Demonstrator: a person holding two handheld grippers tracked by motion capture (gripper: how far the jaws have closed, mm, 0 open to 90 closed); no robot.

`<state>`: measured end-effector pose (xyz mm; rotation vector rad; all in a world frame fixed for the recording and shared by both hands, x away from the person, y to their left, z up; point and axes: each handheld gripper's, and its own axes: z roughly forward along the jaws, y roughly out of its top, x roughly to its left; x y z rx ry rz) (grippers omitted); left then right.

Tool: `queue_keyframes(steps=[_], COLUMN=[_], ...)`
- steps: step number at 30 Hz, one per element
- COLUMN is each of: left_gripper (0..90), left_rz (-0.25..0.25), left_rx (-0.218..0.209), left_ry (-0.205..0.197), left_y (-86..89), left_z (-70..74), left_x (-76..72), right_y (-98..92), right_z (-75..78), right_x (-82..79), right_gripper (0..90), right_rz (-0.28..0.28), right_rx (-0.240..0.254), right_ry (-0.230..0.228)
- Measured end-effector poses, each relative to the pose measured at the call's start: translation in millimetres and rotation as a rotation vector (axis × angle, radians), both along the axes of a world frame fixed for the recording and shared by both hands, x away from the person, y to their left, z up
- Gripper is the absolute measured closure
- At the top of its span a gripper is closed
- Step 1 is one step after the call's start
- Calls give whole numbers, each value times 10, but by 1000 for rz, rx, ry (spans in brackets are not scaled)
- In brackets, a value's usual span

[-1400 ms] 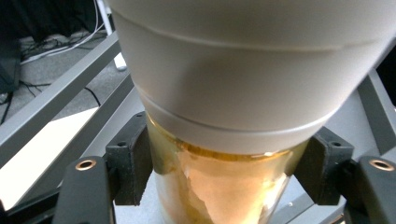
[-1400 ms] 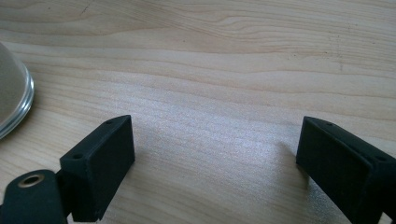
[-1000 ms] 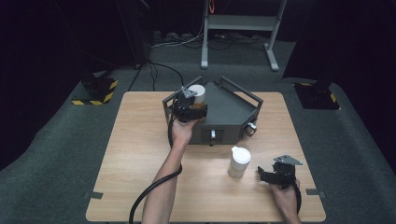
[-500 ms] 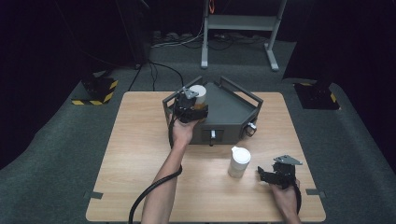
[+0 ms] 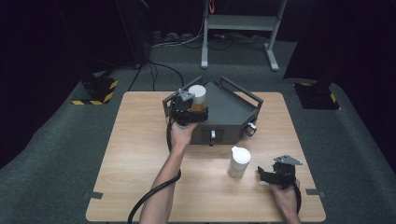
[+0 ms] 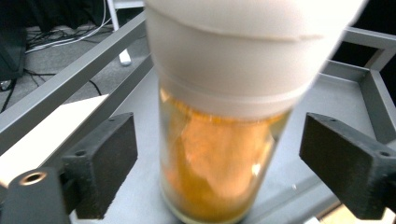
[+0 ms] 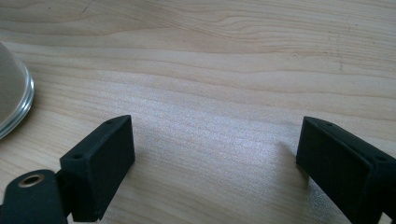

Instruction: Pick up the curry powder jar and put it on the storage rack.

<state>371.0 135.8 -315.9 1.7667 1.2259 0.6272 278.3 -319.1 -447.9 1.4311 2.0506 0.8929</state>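
The right hand-held gripper (image 5: 270, 176) rests on the desk (image 5: 140, 154) with jaws spread and nothing between them, near a white-capped bottle (image 5: 238, 162). Farther off, the left hand-held gripper (image 6: 219, 163) has just been opening; its jaws stand clear on both sides of the jar (image 6: 219, 154), which stands upright on the grey tray (image 5: 229, 109).

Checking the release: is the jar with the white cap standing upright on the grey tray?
Upright: the jar stands on the grey tray, cap up, left tongs just opened beside it.
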Motion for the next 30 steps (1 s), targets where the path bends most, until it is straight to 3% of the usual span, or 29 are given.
queue_keyframes(steps=[4, 10, 16, 24, 30], left_gripper=[66, 49, 41, 35, 31], left_rz=[-12, -18, -24, -8, -17], left_rx=[10, -14, -9, 6, 40], left_ry=[9, 28, 19, 32, 37], left_y=[88, 208, 323, 422, 413], left_z=[-3, -61, -135, -271, -399], left_x=[-122, -330, -574, -727, -804], right_y=[7, 7, 3, 2, 4], right_z=[2, 2, 1, 1, 0], right_x=[-4, -4, -6, -4, -4], right_gripper=[117, 117, 123, 122, 122], right_rz=[-4, -4, -2, -2, 0], right_rx=[4, 4, 5, 5, 3], right_ry=[2, 2, 1, 1, 0])
